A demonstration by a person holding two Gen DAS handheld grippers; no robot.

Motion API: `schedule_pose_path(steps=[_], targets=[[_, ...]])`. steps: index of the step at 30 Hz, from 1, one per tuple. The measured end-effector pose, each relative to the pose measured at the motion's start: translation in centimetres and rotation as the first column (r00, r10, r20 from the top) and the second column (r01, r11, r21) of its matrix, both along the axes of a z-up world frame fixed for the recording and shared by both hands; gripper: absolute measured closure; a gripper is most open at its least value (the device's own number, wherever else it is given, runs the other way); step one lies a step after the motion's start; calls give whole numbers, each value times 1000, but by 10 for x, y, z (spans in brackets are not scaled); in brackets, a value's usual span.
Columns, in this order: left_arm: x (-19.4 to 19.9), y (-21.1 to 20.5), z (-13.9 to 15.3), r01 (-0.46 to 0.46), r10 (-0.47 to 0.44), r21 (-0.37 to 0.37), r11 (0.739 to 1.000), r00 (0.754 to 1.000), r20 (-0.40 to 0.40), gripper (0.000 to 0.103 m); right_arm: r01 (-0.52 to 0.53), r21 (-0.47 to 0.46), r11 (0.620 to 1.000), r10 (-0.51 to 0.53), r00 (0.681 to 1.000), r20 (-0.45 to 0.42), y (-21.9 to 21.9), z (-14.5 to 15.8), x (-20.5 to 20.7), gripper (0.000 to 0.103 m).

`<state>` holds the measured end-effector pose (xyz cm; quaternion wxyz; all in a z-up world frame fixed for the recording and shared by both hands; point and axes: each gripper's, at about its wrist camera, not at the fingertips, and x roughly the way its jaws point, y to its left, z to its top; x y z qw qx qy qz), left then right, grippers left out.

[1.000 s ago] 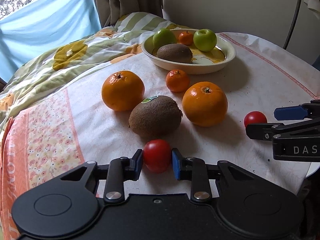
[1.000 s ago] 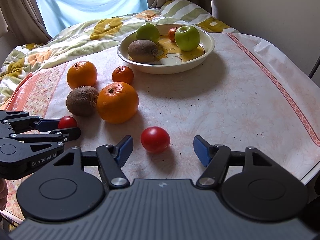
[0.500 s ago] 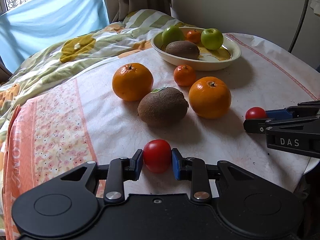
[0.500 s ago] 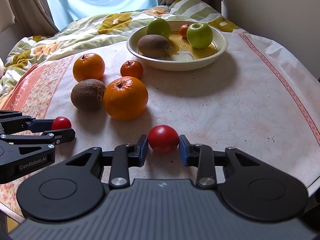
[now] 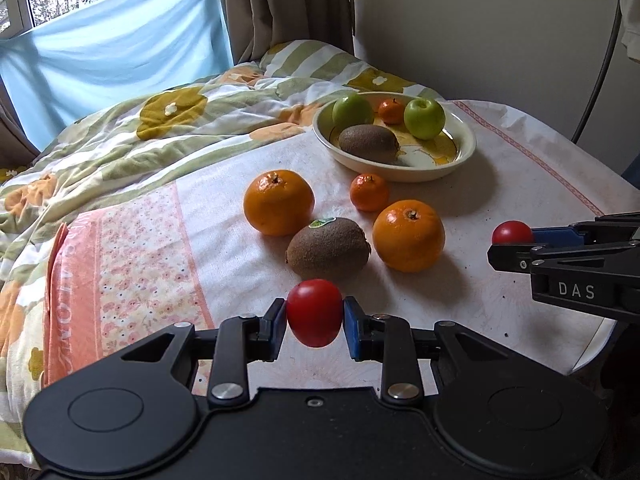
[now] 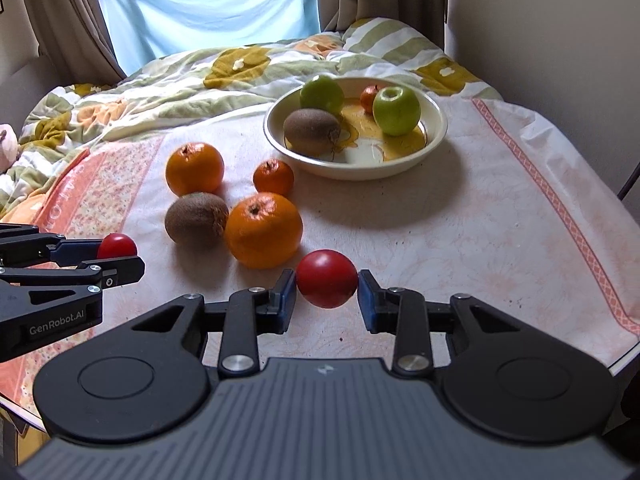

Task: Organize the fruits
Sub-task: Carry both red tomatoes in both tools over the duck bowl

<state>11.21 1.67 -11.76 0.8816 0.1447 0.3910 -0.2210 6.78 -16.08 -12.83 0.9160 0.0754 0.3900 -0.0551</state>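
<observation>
A cloth-covered table [image 5: 500, 184] carries a cream ceramic bowl [image 6: 434, 142] of fruit, with two large oranges [image 5: 279, 203], a brown kiwi [image 5: 328, 247] and a small mandarin [image 5: 369, 192] beside it. The left gripper [image 5: 315, 316] pinches one red tomato [image 5: 315, 312] just above the cloth; the right gripper [image 6: 327, 290] pinches another red tomato [image 6: 327, 284].

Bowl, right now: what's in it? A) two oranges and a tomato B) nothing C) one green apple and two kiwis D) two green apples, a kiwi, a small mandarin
D: the bowl holds two green apples, one kiwi and a small mandarin behind them; the oranges lie outside it on the cloth.
</observation>
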Motion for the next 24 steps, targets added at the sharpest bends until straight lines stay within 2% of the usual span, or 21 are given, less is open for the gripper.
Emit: schedule_pose_path(steps=[8,14,24], targets=[[-11,-11,35,-19,20,-23,1000,999,28,70,-1,3,1000,1,1000,23,-13,40,-3,55],[-3,-28,50,-38,40,-37,999,999,37,70,-30,-7,1000,30,998,48,-30,66,7,55],[37,-76,76,-101,106,-83,991,993,59,70,-134,8,991,132,988,85,-78,87,63,55]])
